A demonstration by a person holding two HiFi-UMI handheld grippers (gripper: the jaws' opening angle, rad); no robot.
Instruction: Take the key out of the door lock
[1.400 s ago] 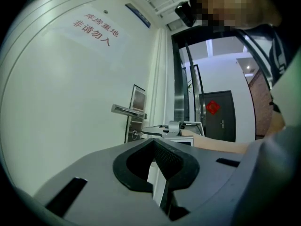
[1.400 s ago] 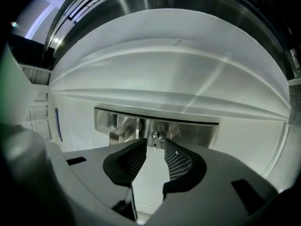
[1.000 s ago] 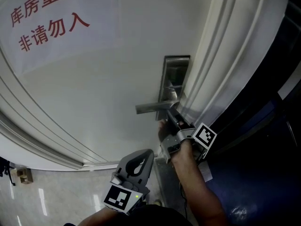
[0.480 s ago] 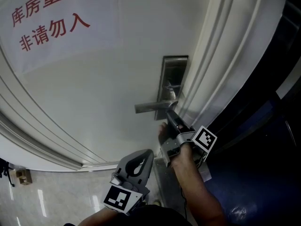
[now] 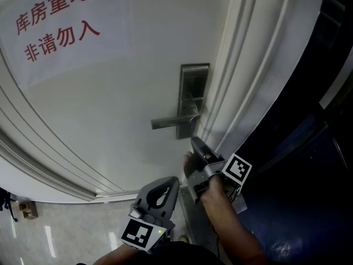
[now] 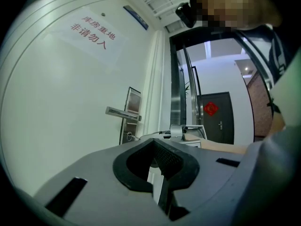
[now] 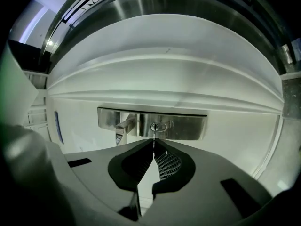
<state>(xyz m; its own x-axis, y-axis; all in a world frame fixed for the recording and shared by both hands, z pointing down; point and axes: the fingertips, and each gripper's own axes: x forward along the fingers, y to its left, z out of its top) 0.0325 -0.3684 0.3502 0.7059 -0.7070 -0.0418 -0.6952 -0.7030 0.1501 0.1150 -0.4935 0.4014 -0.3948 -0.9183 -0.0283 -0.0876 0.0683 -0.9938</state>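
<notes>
My right tool [image 7: 154,150] was clamped on the thin silver key [image 7: 154,138], seen edge-on. The key's tip lined up with the keyhole [image 7: 160,126] in the brushed steel lock plate [image 7: 188,126] on the white door [image 5: 110,104]; whether it was clear of the lock, I couldn't tell. My left tool [image 6: 153,142] hung low, jaws together, empty.

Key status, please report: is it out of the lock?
Right gripper shut on key. Blade tip at keyhole; fully out or not, cannot tell. Left gripper shut, empty, held low. Nothing in the way.
</notes>
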